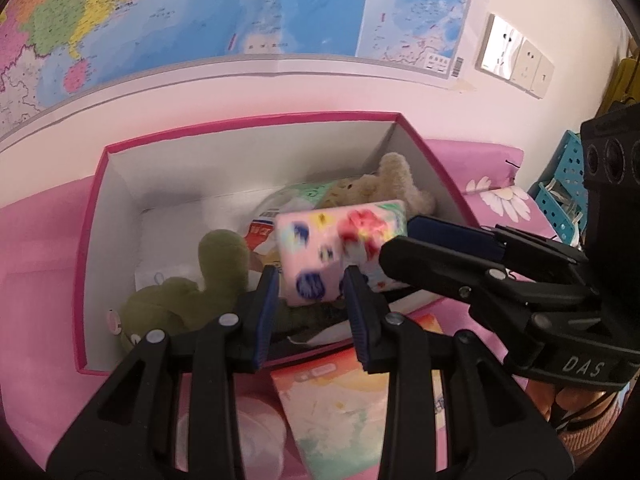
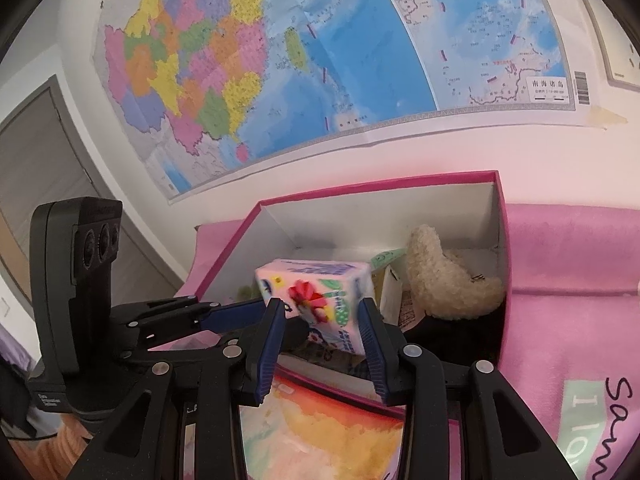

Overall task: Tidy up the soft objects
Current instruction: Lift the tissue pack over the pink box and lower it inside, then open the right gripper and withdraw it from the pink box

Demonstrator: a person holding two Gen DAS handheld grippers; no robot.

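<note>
The left tool [image 1: 310, 280] has its jaws drawn in to a narrow gap and pinches the lower corner of a tissue pack [image 1: 320, 248] between its blue pads. The right tool [image 1: 398, 240] comes in from the right and clamps the pack's other end, one pad on top and one black finger in front. In the right wrist view the same pack [image 2: 316, 280] sits between the right tool's [image 2: 320, 312] fingertips, with the left tool [image 2: 280, 318] reaching it from the left. The pack's print is smeared by blur, so its lettering cannot be read, and its underside is hidden behind the fingers. Its long axis runs across from the left tool up toward the right tool, tilted, with the right tool's end higher. It is a soft pale pink block with red flowers, dark blue round marks and a green patch. It hangs over the near part of an open pink-rimmed box [image 1: 256, 120], just beyond both tools' tips. Below and left of the left tool's fingers a green plush [image 1: 224, 256] lies in the box, partly covered by the fingers. Beyond the pack a beige plush [image 1: 396, 176] leans in the far right corner, and printed packets [image 1: 264, 232] under it are mostly hidden. Beneath both tools, just outside the box, lies a colourful card [image 1: 340, 392], cut off by the arms. The box rests on a pink cloth [image 1: 40, 248].
</note>
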